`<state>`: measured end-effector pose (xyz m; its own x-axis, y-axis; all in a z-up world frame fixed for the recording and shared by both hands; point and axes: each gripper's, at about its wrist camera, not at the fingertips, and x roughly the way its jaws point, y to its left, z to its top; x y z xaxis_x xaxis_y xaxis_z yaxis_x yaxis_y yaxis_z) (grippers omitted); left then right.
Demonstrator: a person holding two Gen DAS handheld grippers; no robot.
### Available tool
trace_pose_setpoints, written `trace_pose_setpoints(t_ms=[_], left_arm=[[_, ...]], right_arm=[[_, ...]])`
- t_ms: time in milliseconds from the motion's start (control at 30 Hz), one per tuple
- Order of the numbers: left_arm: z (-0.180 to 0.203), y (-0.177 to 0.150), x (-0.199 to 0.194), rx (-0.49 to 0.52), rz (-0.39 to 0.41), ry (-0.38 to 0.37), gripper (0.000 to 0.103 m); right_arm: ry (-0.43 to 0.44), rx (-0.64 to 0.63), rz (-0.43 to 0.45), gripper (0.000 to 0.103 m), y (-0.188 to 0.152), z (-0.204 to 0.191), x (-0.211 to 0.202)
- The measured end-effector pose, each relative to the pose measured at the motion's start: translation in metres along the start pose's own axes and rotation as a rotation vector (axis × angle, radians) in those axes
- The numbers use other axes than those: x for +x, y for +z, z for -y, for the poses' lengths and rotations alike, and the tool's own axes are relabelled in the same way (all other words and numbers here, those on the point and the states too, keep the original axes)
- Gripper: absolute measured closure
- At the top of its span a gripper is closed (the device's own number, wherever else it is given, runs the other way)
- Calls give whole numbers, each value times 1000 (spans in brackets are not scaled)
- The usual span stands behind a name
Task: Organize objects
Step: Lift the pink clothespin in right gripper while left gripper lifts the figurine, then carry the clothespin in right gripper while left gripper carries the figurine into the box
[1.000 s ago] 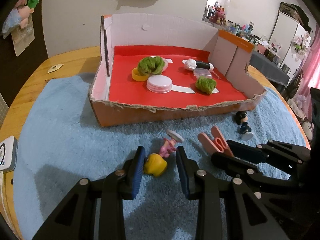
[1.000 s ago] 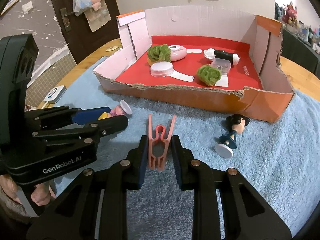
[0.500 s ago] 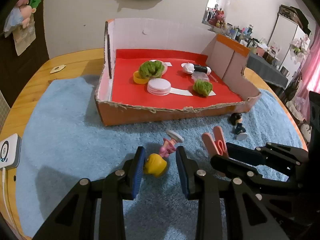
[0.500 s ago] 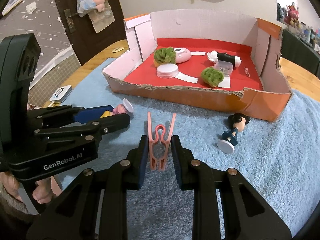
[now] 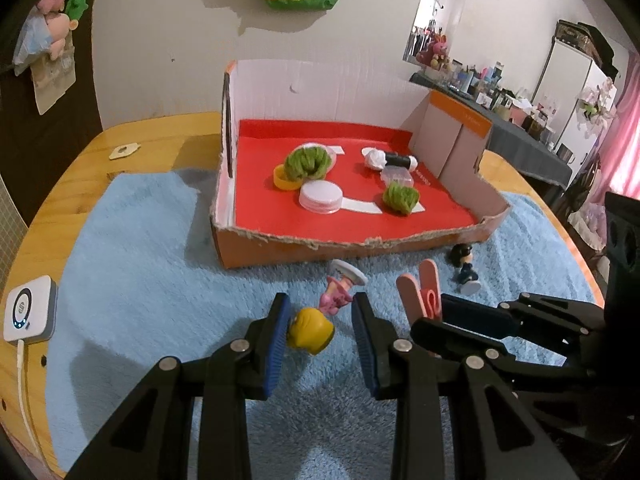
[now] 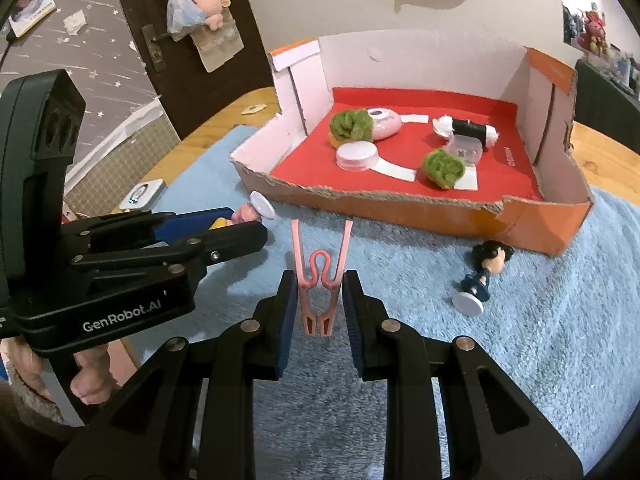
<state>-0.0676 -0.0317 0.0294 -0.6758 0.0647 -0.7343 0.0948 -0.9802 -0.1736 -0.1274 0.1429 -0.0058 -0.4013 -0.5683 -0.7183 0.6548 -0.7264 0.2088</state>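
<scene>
My left gripper (image 5: 320,316) is shut on a yellow-haired pink figurine (image 5: 316,328), held above the blue rug (image 5: 140,280); the figurine's white base points toward the box. My right gripper (image 6: 319,292) is shut on a pink clothes peg (image 6: 320,276), also lifted off the rug; the peg shows in the left wrist view (image 5: 424,292). The cardboard box (image 6: 400,208) with a red floor stands ahead and holds green pompoms (image 6: 442,168), a white lid (image 6: 357,156), a pink case and a black roll. A dark-haired figurine (image 6: 484,276) lies on the rug in front of the box.
A white device with a cable (image 5: 28,314) sits on the wooden table (image 5: 48,200) at the left edge. The left gripper body (image 6: 100,272) is close on the left in the right wrist view. The box's front wall is low and torn.
Both grippers have risen and pulled back a little from the box, carrying the figurine and the peg up off the rug. The box looks farther and lower in both views.
</scene>
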Motion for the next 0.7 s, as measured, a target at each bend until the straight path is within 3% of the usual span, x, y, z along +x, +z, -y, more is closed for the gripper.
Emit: trace_pose_setpoints(t_ms=[700], left_arm=[[1, 27, -13, 20, 53, -7, 70]], right_arm=[[24, -7, 88, 81, 25, 0, -29]])
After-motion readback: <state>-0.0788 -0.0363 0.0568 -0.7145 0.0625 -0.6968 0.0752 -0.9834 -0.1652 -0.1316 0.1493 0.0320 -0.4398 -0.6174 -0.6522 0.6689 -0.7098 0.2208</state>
